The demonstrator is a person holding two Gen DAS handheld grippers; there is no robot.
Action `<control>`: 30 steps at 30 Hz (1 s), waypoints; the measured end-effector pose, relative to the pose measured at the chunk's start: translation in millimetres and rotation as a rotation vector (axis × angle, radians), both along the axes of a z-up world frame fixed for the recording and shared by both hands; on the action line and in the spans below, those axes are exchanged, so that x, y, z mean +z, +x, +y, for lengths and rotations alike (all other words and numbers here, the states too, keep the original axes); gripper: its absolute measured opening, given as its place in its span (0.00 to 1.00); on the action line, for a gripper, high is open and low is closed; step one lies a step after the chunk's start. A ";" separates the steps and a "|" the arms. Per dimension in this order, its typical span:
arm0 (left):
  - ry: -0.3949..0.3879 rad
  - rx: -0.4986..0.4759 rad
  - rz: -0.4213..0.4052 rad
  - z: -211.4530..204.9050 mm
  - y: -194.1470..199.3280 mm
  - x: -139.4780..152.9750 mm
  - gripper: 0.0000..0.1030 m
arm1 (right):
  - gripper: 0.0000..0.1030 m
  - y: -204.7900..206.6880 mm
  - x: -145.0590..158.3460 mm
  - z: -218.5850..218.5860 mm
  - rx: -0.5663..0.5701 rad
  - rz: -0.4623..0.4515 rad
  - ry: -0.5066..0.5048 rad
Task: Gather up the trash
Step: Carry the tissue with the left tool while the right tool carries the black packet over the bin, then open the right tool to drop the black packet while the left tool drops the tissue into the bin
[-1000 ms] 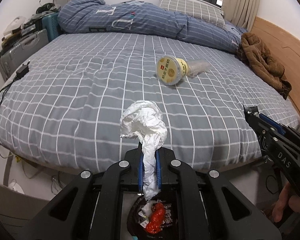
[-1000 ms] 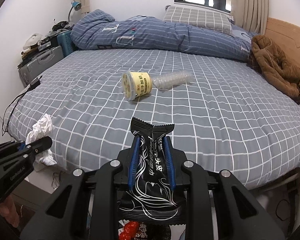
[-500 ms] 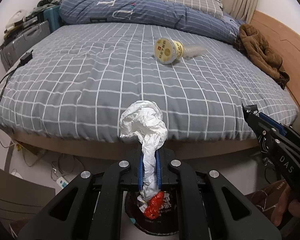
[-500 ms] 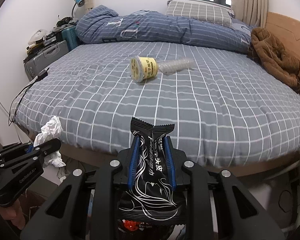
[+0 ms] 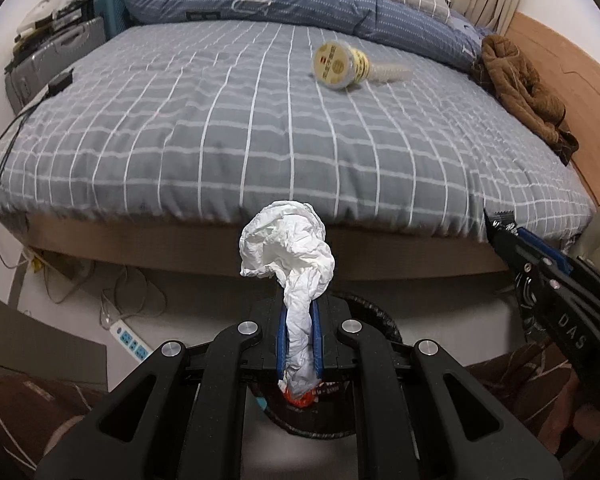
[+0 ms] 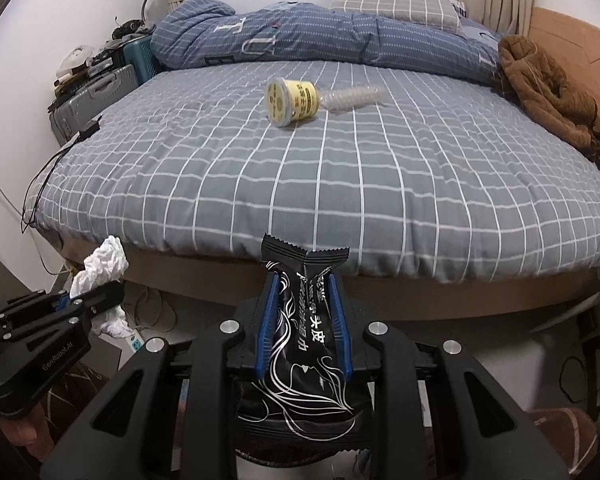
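Left gripper is clamped on a crumpled white tissue. The tissue's tail runs down between the blue pads, and the wad sticks out past the fingertips. Directly below that gripper: the dark round bin on the floor, mostly hidden by the gripper body, with something red visible inside under the tissue's lower end.

Right gripper is clamped on a black snack wrapper with white line art and lettering. Its serrated top edge pokes above the pads, and the bulk hangs below the jaws. Whatever sits under it is blocked by the wrapper and gripper body.

Each gripper shows in the other's view: the right one at the right edge of the left wrist view, the left one with its tissue at lower left of the right wrist view. Both sit off the near edge of the bed, above the floor.

On the bed, well apart from both grippers: a yellow cup lying on its side, with a clear crinkled plastic bottle right behind it, touching or nearly so. The left wrist view is motion-blurred there.

Further out: a rolled blue duvet at the head of the bed, a brown jacket by the wooden headboard on the right, suitcases along the left wall, and a power strip on the floor.
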State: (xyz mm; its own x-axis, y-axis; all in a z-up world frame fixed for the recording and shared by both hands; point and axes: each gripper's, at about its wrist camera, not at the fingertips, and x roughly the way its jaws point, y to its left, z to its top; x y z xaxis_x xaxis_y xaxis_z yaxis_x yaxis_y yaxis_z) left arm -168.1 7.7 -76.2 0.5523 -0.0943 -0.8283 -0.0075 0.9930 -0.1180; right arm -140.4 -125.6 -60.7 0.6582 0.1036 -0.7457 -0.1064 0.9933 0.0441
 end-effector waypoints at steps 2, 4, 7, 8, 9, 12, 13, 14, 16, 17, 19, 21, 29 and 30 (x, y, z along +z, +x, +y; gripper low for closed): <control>-0.002 0.004 0.017 2.4 -4.6 -7.5 0.09 | 0.24 -2.7 -4.7 1.9 0.002 0.011 -0.009; -0.002 0.005 0.034 3.5 -8.6 -15.0 0.09 | 0.24 -4.9 -10.1 2.4 0.001 0.024 -0.011; 0.001 0.002 0.058 5.2 -12.2 -27.6 0.09 | 0.24 -6.8 -20.0 3.8 0.004 0.044 -0.015; 0.002 0.001 0.066 5.7 -12.0 -31.7 0.09 | 0.24 -7.0 -23.7 5.3 0.007 0.051 -0.019; 0.003 0.001 0.073 6.7 -12.0 -36.3 0.09 | 0.24 -6.7 -30.0 6.7 0.010 0.062 -0.024; 0.001 0.007 0.104 11.1 -10.6 -55.0 0.09 | 0.24 -4.6 -46.9 9.3 0.016 0.088 -0.036; 0.005 0.008 0.116 12.0 -8.9 -62.4 0.09 | 0.24 -3.4 -54.0 10.4 0.019 0.100 -0.041; 0.007 0.008 0.125 12.6 -7.3 -68.5 0.09 | 0.24 -1.6 -62.3 11.9 0.022 0.115 -0.045; 0.005 0.009 0.140 12.2 -3.3 -78.4 0.09 | 0.25 2.0 -75.6 14.2 0.028 0.141 -0.050; 0.004 0.007 0.144 11.9 -1.0 -82.9 0.09 | 0.25 4.9 -85.5 15.7 0.032 0.161 -0.052; 0.005 -0.003 0.150 10.1 3.6 -90.5 0.09 | 0.26 9.5 -99.1 18.3 0.039 0.189 -0.051; 0.005 -0.009 0.157 10.2 8.0 -97.6 0.09 | 0.26 14.9 -111.7 20.5 0.045 0.215 -0.050; 0.012 -0.006 0.205 16.5 24.7 -132.0 0.09 | 0.30 32.6 -146.9 28.8 0.070 0.274 -0.057; 0.018 -0.007 0.210 17.3 25.4 -135.6 0.09 | 0.31 34.3 -151.4 30.7 0.073 0.285 -0.059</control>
